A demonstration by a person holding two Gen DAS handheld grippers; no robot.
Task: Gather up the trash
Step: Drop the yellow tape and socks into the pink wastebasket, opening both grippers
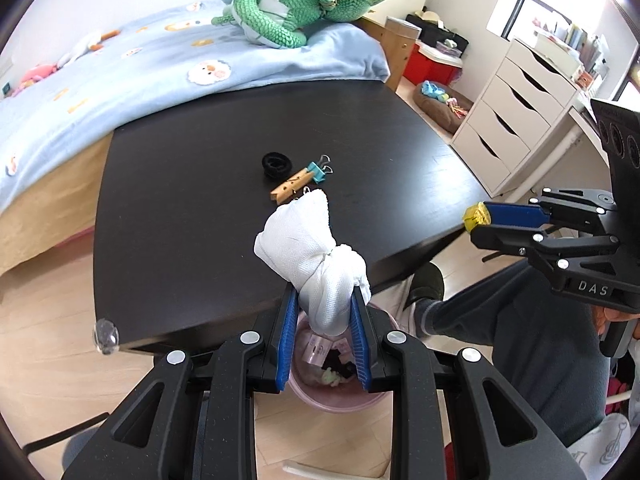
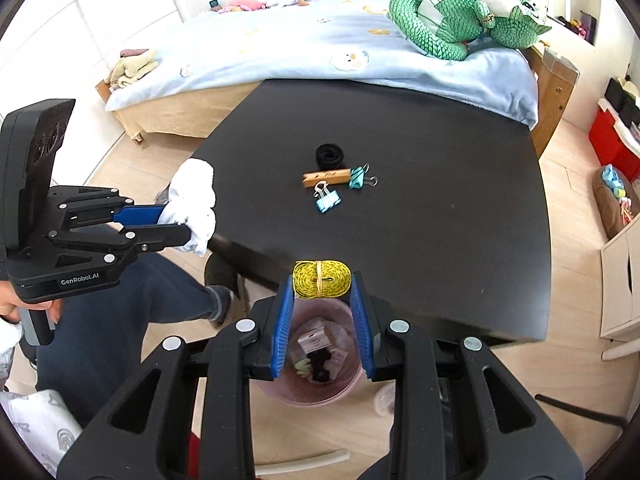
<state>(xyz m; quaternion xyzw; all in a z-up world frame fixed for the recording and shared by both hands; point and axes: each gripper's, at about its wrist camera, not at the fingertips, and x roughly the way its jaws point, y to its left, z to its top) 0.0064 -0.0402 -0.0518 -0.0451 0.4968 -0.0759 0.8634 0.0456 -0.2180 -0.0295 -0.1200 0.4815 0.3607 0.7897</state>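
White knotted cloth bundle (image 1: 316, 264) sits pinched in the left gripper (image 1: 324, 312) above the pink plastic bin (image 1: 340, 398); rolled yellow measuring tape (image 2: 322, 279) is clamped in the right gripper (image 2: 322, 300) over that bin, beside the black table (image 2: 440, 208).

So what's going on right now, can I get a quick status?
Left gripper shut on white cloth. Right gripper shut on yellow tape roll. Both above pink bin. Nothing in the way.

pink bin (image 2: 308, 392) mouth open below; table edge (image 2: 256, 256) beside
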